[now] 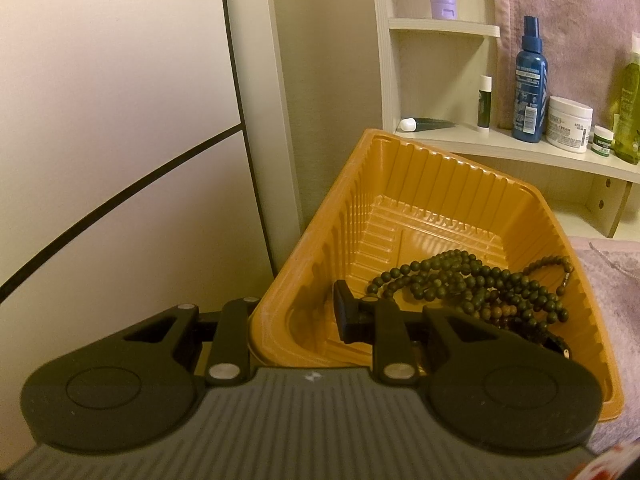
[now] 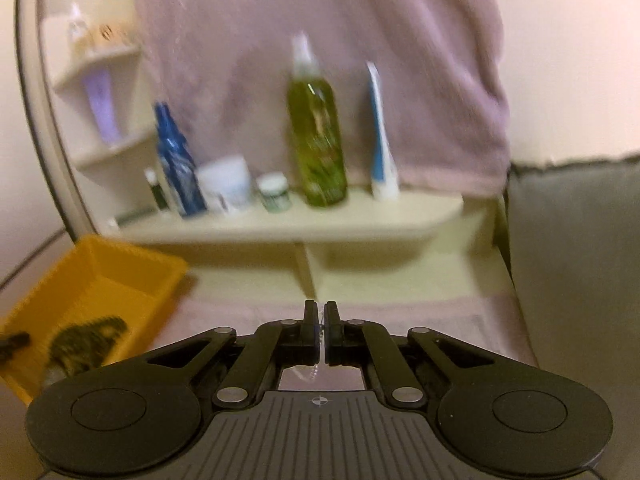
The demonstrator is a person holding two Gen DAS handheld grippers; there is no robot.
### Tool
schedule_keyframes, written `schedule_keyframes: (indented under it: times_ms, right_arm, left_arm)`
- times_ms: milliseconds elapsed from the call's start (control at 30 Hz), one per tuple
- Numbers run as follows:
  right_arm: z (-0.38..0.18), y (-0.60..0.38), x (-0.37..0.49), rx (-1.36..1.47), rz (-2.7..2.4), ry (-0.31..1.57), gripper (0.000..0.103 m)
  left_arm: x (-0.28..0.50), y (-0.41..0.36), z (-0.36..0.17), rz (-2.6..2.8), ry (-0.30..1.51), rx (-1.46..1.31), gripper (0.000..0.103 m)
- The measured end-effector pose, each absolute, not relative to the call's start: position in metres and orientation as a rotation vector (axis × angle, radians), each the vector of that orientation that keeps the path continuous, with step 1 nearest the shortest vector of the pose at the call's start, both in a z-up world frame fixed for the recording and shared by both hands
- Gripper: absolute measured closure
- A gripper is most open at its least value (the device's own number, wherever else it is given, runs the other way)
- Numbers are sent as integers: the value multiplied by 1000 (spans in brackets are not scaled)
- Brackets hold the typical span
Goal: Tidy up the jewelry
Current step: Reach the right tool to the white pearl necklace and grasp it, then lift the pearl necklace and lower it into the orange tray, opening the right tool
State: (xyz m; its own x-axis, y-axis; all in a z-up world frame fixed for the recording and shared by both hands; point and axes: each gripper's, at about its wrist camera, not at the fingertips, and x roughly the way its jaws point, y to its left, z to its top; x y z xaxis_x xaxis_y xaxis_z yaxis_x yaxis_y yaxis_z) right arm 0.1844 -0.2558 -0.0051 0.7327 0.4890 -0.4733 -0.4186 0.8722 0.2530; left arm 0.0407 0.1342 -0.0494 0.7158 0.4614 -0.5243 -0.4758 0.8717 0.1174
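A yellow ribbed plastic tray (image 1: 420,184) sits tilted against the wall. In its right corner lie strands of dark green beads (image 1: 460,284). My left gripper (image 1: 296,320) is shut on the tray's near left wall, with one finger inside and the other outside. In the blurred right wrist view the tray (image 2: 104,276) and the beads (image 2: 86,342) lie at the lower left. My right gripper (image 2: 321,320) hovers above the pink cloth (image 2: 248,320), shut on a thin silvery chain (image 2: 314,372) that dangles below the pads.
A cream shelf (image 2: 280,220) behind holds a blue spray bottle (image 2: 176,164), a white jar (image 2: 228,184), a small green-lidded jar (image 2: 274,192), a green bottle (image 2: 318,136) and a white tube (image 2: 380,136). A pink towel (image 2: 320,20) hangs above. A grey cushion (image 2: 576,264) lies to the right.
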Motion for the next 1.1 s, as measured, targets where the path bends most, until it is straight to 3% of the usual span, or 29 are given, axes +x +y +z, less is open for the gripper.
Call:
schedule_keyframes:
  times_ms: [600,1100]
  right_arm:
    - [75,-218,152,190,683,403,101]
    - [114,-119,144,305,1030,306,101]
  left_arm:
    - [38,135,-47,508,560,-41,81]
    - [37,136,-47,506,557,-49,81]
